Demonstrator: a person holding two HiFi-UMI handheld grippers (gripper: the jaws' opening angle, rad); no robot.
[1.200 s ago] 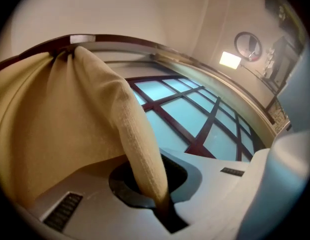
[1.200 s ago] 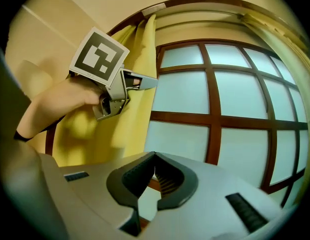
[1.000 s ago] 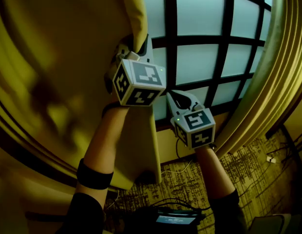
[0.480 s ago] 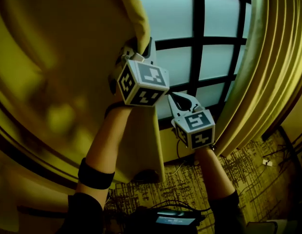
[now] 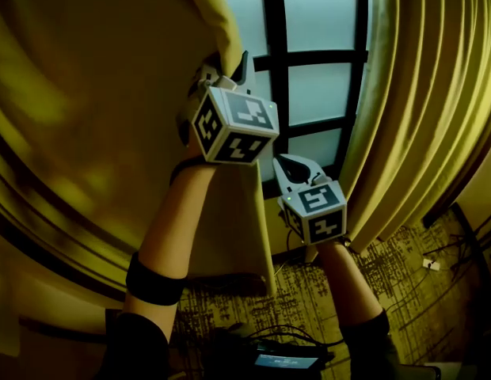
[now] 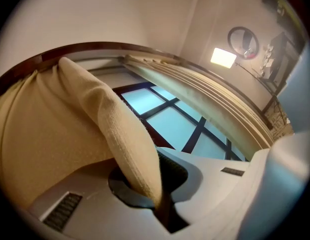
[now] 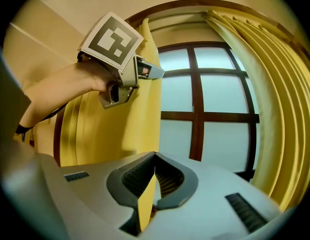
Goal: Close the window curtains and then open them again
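Note:
The left curtain (image 5: 95, 117) is a wide yellow cloth that covers the left of the window (image 5: 317, 54). My left gripper (image 5: 230, 66) is shut on its leading edge, high up; a thick fold of the left curtain (image 6: 120, 134) runs down between the jaws of the left gripper (image 6: 157, 184). Lower on that edge, my right gripper (image 5: 287, 165) is shut as well. A thin strip of yellow curtain cloth (image 7: 146, 199) stands pinched in the right gripper (image 7: 152, 176). The pleated right curtain (image 5: 420, 117) hangs at the right, with a narrow band of glass between the two.
Dark window bars (image 7: 197, 114) cross the pale glass. Below lie a patterned carpet (image 5: 388, 283), cables (image 5: 285, 335) and a small device with a lit screen (image 5: 277, 361). A wall lamp (image 6: 222, 58) and a round mirror (image 6: 243, 39) show beyond the right curtain.
Both grippers have moved right with the left curtain's edge. The curtain now covers more of the window, and the strip of glass beside the right curtain has narrowed.

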